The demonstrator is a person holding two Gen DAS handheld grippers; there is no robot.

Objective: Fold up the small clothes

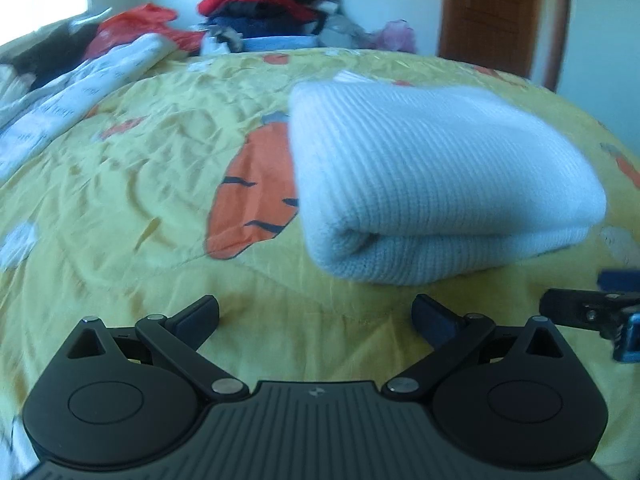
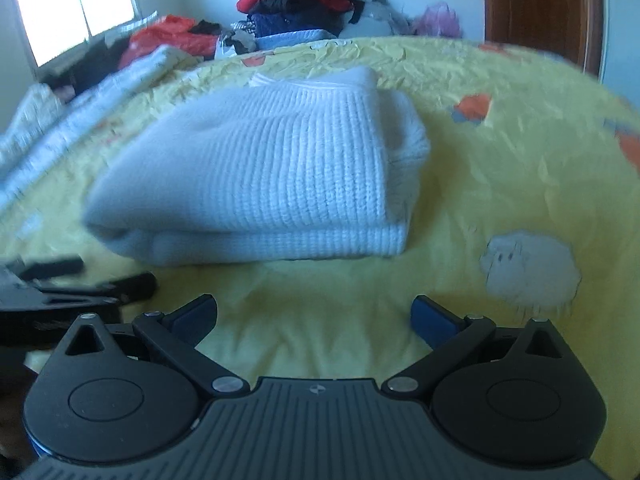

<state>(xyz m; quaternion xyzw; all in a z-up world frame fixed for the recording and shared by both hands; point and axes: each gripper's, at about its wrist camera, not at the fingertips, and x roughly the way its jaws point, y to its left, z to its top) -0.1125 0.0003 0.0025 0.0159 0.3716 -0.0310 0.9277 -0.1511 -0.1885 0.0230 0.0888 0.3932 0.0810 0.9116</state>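
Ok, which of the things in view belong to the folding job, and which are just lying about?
Job:
- folded white knit garment
- left gripper, open, empty
- right gripper, open, empty
- yellow bedspread it lies on

Lying about:
- pile of red and dark clothes
- orange plastic bag
- white printed quilt

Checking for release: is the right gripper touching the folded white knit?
Apart. In the right wrist view, bare yellow bedspread lies between the open right gripper and the folded white knit.
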